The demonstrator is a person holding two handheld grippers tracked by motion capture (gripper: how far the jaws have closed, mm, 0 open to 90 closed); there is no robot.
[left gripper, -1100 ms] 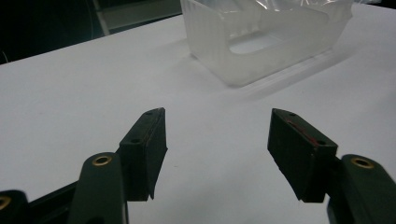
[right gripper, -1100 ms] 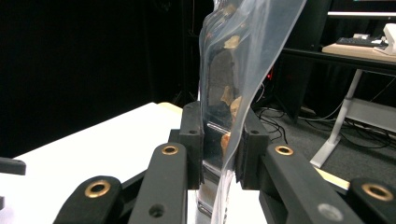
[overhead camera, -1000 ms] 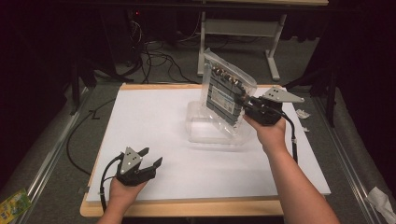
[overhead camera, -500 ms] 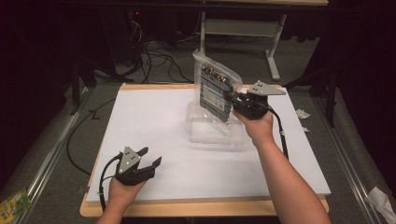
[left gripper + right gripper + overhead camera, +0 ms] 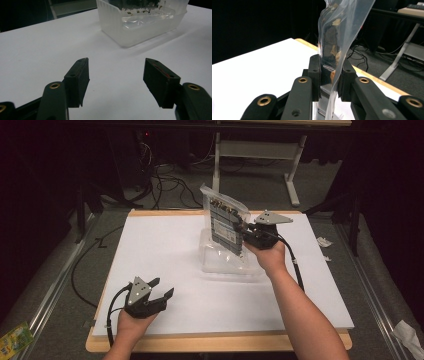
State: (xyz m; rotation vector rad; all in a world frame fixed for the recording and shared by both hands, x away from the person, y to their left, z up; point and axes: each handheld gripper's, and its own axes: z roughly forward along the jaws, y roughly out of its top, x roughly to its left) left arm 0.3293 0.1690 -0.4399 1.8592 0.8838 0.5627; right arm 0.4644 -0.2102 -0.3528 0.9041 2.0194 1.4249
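Observation:
A clear plastic bag [image 5: 225, 222] with a dark circuit board inside stands upright over a clear plastic bin [image 5: 220, 261] at the middle of the white table. My right gripper [image 5: 245, 229] is shut on the bag's right edge. In the right gripper view the bag [image 5: 338, 32] rises between the two jaws, pinched at my right gripper [image 5: 329, 77]. My left gripper [image 5: 162, 289] rests near the table's front left, open and holding nothing. In the left gripper view my left gripper [image 5: 116, 75] faces the bin [image 5: 130, 30] across bare table.
The white sheet [image 5: 165, 245] covers a wooden tabletop. Cables [image 5: 165, 180] and a desk frame [image 5: 295, 195] lie on the floor behind the table. A green packet [image 5: 12, 337] lies on the floor at the left, white scraps [image 5: 407, 332] at the right.
My right gripper has carried the bag leftward and turned it more upright over the bin. My left gripper has stayed in place.

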